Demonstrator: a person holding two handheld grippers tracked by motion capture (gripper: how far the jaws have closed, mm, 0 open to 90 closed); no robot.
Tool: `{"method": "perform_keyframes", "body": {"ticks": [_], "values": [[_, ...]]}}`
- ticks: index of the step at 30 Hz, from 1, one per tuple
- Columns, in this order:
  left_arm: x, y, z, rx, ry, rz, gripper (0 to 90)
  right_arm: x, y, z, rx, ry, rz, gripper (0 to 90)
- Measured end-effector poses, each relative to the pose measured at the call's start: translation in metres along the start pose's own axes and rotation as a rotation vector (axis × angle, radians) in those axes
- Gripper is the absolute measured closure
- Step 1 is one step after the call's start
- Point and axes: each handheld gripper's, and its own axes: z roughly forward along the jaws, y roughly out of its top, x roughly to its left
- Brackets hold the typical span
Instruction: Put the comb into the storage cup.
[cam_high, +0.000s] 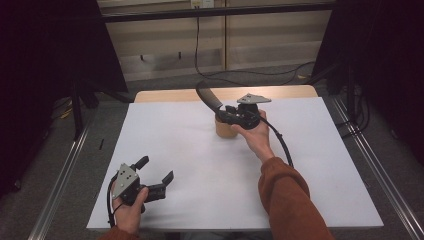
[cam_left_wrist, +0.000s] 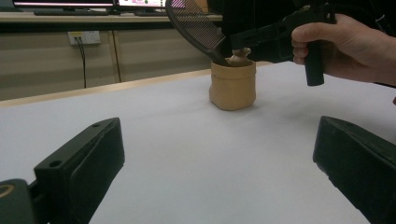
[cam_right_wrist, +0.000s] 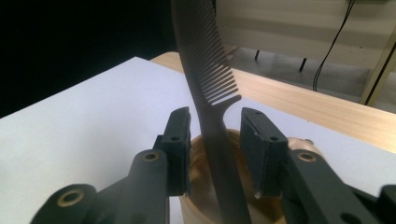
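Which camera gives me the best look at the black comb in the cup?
The right gripper view: the comb rises close up between the right gripper jaws, teeth distinct. The left gripper view shows the comb leaning out of the tan cup, farther off. The high view shows it small and dark.

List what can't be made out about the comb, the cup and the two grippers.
- Comb: its lower end is hidden inside the cup in every view.
- Cup contents: a pale lump at the rim, left gripper view; blurred, unidentifiable.
- Cup in high view: partly covered by the right gripper and hand.
- Left gripper: jaw tips cut off by the left gripper view's bottom edge.
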Motion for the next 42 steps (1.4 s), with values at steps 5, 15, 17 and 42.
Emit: {"method": "perform_keyframes", "body": {"ticks": [5, 15, 17, 42], "values": [[0.000, 0.000, 0.000, 0.002, 0.004, -0.004, 2.1, -0.001, 0.002, -0.009, -0.032, 0.000, -0.005, 60.4], [0.002, -0.001, 0.002, 0.007, 0.015, -0.012, 2.1, -0.002, 0.005, -0.022, -0.047, -0.016, -0.006, 43.7], [0.002, -0.001, 0.002, 0.010, 0.014, -0.007, 2.1, -0.003, 0.006, -0.025, -0.048, -0.016, -0.006, 40.8], [0.002, -0.002, -0.001, 0.008, 0.014, -0.009, 2.1, -0.005, -0.002, -0.050, -0.026, -0.131, 0.003, 2.7]]}}
